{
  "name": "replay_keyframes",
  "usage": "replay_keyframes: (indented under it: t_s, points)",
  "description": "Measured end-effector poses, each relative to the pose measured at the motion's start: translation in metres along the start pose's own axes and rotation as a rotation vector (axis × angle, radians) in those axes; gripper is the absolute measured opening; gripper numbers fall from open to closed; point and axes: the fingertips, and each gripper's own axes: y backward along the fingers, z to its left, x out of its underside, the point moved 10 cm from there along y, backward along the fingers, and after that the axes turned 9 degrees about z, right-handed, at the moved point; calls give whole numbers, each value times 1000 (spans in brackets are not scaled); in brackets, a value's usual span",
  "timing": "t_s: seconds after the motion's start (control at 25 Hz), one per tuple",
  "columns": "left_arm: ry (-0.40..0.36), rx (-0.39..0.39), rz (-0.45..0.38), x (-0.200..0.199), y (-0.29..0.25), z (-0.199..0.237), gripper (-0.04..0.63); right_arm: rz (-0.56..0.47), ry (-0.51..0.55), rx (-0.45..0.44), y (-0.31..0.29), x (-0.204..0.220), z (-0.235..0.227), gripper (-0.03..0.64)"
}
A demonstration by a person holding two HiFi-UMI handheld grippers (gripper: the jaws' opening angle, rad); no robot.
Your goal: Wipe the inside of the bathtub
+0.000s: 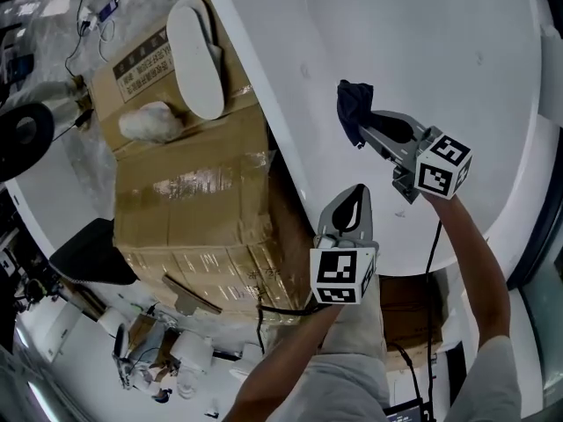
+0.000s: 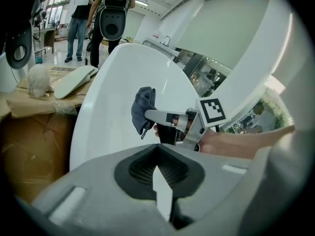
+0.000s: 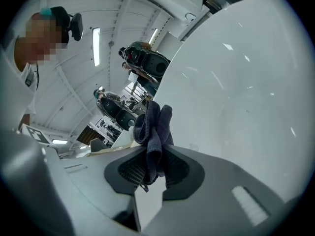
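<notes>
The right gripper (image 3: 147, 178) has its jaws pinched on a dark blue cloth (image 3: 153, 127), whose bunched folds stick up past the tips. In the head view this gripper (image 1: 359, 123) reaches toward 11 o'clock, with the cloth (image 1: 352, 104) over the inner slope of the white bathtub (image 1: 440, 33). I cannot tell whether the cloth is touching the wall.

The left gripper (image 2: 160, 173) has its jaws pressed together with nothing between them. In the head view it (image 1: 356, 196) sits at about 5 o'clock from the cloth, pointing toward 12 o'clock over the near rim of the tub. Its own view shows the right gripper (image 2: 147, 116) and the cloth (image 2: 142, 107) ahead, close to the middle of the frame.

A taped cardboard box (image 1: 193, 200) stands against the tub's outer side at 9 o'clock. A white oval lid (image 1: 195, 55) and a pale wrapped bundle (image 1: 149, 121) lie on top of it. A cable (image 1: 435, 253) runs along the right forearm.

The tub's far end is cut off at the top and right edges of the frame. At 11 o'clock in the left gripper view, people (image 2: 78, 14) stand in the background, too small to make out well.
</notes>
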Motion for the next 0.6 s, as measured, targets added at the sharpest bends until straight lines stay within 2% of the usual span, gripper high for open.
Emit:
replay_keyframes:
  t_s: [0.36,0.6]
  points:
    - [-14,-60,39,18,-58,17,-2,33,-84,-115,-41,16,-66,72]
    - [-32,-66,50,21,-87,19,-2,61,-96,-139,-55,24,-102,72]
